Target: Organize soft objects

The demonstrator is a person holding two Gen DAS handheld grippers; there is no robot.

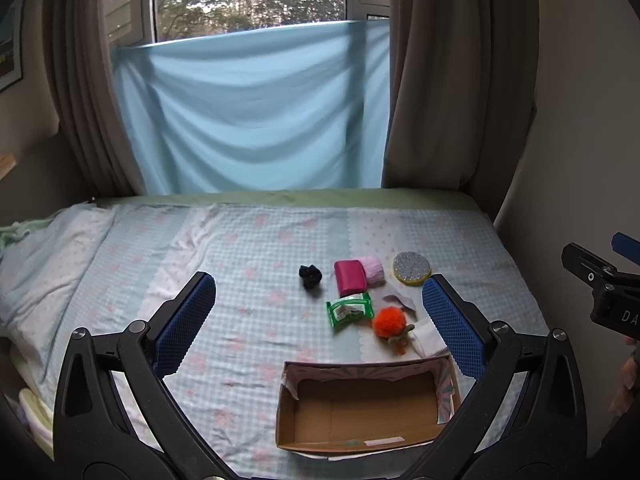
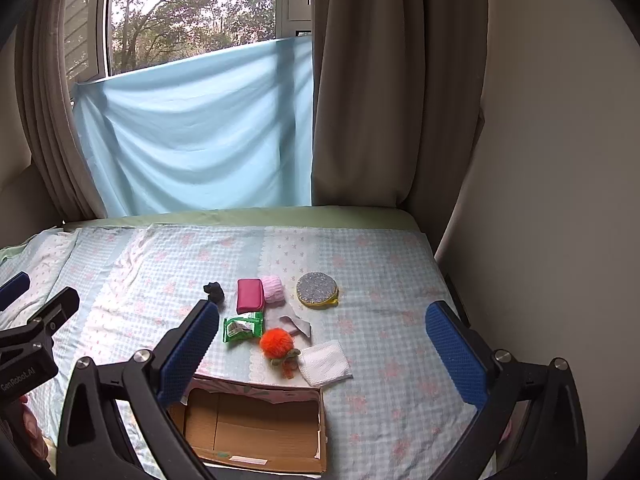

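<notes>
Several soft objects lie on the bed: a black scrunchie [image 1: 310, 276], a magenta pouch [image 1: 350, 282], a pink knit roll [image 1: 372, 270], a round glittery pad [image 1: 411, 268], a green tissue pack [image 1: 349, 309], an orange pompom toy [image 1: 389, 323], a grey cloth [image 2: 294, 325] and a white folded cloth [image 2: 325, 363]. An empty cardboard box [image 1: 362, 408] sits in front of them. My left gripper [image 1: 320, 320] is open and empty above the box. My right gripper [image 2: 324, 348] is open and empty, above the pile and the box [image 2: 256, 426].
The bed has a blue checked sheet [image 1: 248, 248] rumpled at the left. A blue cloth [image 1: 256, 112] and brown curtains [image 1: 452, 80] hang at the window behind. A wall [image 2: 552, 160] runs along the bed's right edge.
</notes>
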